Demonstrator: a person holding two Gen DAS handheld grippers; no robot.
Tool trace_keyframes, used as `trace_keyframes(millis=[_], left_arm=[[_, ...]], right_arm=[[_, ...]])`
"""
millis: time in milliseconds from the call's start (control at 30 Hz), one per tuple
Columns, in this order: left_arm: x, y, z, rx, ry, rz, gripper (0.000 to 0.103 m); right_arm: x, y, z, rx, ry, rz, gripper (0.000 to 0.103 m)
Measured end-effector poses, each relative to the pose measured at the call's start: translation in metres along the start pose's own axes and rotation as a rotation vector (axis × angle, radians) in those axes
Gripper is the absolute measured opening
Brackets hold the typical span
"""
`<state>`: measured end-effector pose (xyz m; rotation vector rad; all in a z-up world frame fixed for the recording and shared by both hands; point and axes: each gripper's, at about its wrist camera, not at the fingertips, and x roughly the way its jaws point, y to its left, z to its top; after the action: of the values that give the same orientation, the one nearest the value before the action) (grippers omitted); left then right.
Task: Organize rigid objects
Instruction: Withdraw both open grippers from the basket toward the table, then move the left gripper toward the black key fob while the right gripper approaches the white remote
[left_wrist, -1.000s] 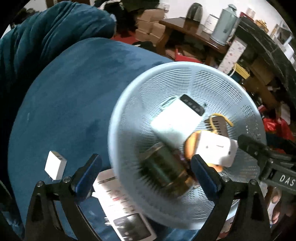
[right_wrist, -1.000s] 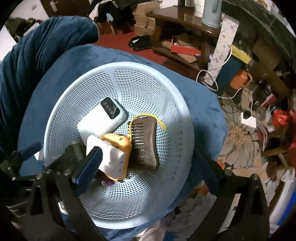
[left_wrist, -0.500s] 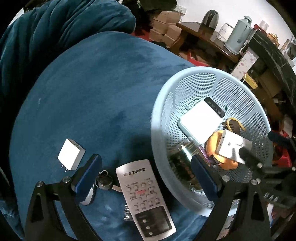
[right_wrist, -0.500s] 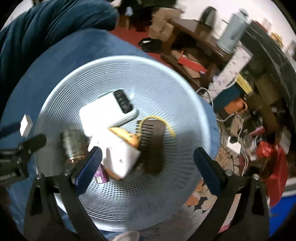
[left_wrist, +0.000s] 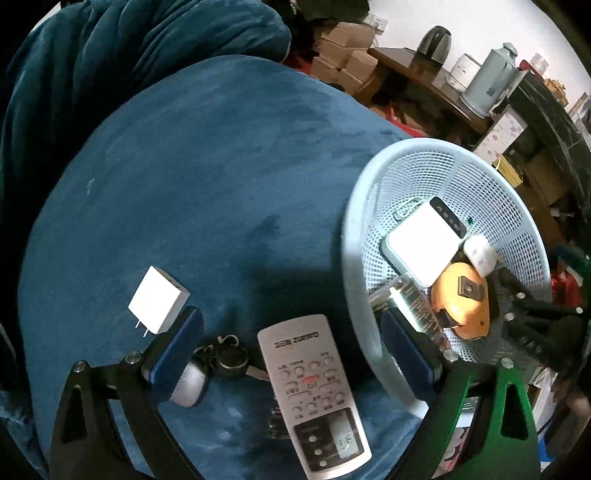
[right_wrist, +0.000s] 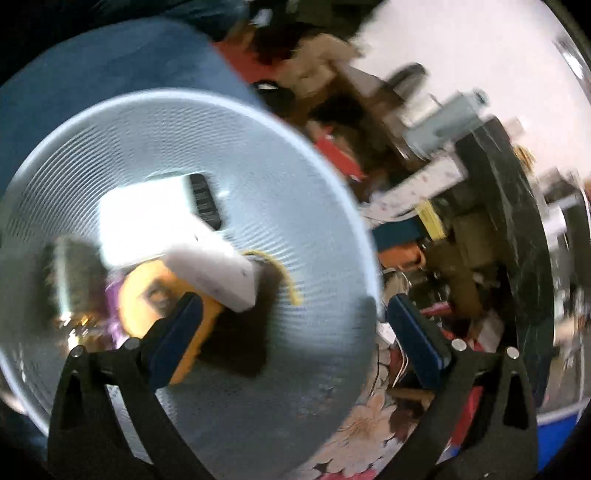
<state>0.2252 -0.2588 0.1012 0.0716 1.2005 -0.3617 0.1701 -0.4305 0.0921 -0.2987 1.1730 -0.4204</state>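
Observation:
A pale blue mesh basket (left_wrist: 373, 229) sits on the blue cloth (left_wrist: 207, 177) at the right. It holds a white power bank (left_wrist: 421, 243), an orange tape measure (left_wrist: 461, 299), a white charger (left_wrist: 480, 253), a dark tin (left_wrist: 410, 299) and a brown comb (right_wrist: 240, 339). On the cloth lie a white remote (left_wrist: 314, 391), a white plug adapter (left_wrist: 159, 304) and a key bunch (left_wrist: 221, 360). My left gripper (left_wrist: 291, 354) is open and empty above the remote. My right gripper (right_wrist: 291, 332) is open and empty over the basket (right_wrist: 295, 206); that view is blurred.
A dark blue blanket (left_wrist: 110, 48) is heaped at the back left. A wooden table (left_wrist: 424, 88) with a kettle and flasks stands behind, with cardboard boxes beside it. Clutter and a floral floor (right_wrist: 369, 417) lie right of the basket.
My left gripper pulled back left from the basket to above the remote. The white charger left my right gripper and now lies in the basket. My right gripper swings right, blurred.

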Motion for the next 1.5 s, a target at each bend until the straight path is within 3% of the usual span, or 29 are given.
trace_keyframes(millis=[167, 367, 567, 1500], left_arm=[[-0.001, 0.011, 0.000, -0.026, 0.001, 0.001, 0.098], [-0.003, 0.026, -0.001, -0.063, 0.002, 0.014, 0.098], [-0.005, 0.029, -0.004, -0.056, 0.006, 0.034, 0.098], [-0.013, 0.050, -0.009, -0.071, 0.000, 0.048, 0.098]], right_arm=[[-0.005, -0.014, -0.003, 0.067, 0.004, 0.107, 0.101], [-0.019, -0.002, 0.000, 0.113, -0.008, 0.320, 0.101], [-0.017, 0.011, -0.002, 0.144, 0.034, 0.438, 0.101], [-0.025, 0.027, 0.005, 0.127, 0.046, 0.455, 0.101]])
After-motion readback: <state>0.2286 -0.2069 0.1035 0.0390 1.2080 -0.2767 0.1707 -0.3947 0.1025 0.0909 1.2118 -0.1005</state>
